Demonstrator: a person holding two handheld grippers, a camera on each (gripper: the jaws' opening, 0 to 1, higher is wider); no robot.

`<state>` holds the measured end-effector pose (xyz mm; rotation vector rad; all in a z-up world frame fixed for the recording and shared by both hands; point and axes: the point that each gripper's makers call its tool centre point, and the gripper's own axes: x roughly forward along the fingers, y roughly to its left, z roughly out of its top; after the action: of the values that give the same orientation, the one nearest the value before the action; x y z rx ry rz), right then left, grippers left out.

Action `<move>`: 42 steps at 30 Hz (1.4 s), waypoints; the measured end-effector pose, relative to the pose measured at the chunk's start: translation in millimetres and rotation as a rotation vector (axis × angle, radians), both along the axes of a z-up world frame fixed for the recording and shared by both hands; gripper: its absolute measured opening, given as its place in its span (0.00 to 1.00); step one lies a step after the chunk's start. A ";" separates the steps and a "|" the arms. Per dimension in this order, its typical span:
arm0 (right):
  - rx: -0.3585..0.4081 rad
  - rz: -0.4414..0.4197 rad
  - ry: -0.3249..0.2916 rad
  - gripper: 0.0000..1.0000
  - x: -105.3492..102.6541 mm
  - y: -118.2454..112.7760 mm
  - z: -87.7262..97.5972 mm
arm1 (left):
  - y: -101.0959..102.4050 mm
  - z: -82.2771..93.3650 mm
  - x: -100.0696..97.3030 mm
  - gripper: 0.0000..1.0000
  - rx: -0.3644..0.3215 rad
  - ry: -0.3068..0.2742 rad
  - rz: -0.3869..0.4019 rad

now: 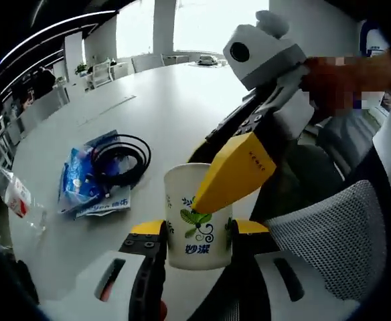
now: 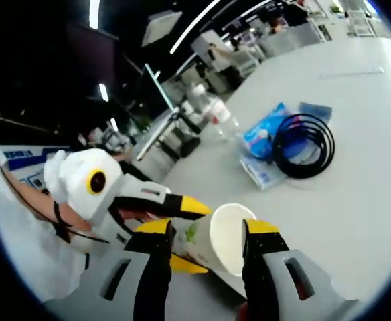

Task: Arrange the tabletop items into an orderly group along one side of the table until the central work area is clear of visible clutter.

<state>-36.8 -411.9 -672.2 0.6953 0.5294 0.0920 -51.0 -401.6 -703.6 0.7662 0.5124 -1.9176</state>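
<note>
While both my claws hug the white paper cup with green leaves (image 1: 197, 217), the tidy-up job looks just started. My left claw (image 1: 197, 235) has its jaws pressed on the cup's two sides. My right claw (image 2: 207, 235) squeezes the same cup near its rim. Past the cup, on the big white round table (image 1: 175, 100), lie blue plastic packets (image 1: 82, 177) with a black coiled cable (image 1: 120, 160) on top. Farther from the cup, a clear plastic bottle (image 2: 212, 107) waits by the edge. These need grouping, I think.
</note>
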 end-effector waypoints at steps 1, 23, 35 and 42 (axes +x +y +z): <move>0.005 0.006 -0.001 0.36 0.0 3.4 0.0 | 0.2 0.6 -2.4 0.37 0.000 0.009 -0.001; 0.089 -0.097 -0.031 0.01 0.1 -2.8 8.2 | -9.7 5.8 -1.3 0.41 0.000 0.136 0.072; 0.112 -0.170 -0.030 0.00 -7.4 -16.9 3.5 | -5.2 2.7 15.7 0.38 0.003 0.166 0.178; 0.130 -0.233 -0.031 0.00 -16.9 -30.1 -1.3 | -5.7 5.8 44.4 0.37 -0.014 0.248 0.345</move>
<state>-53.7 -442.0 -673.6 0.8771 0.4122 -0.0817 -6.5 -407.3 -697.8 0.3995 0.7323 -1.6958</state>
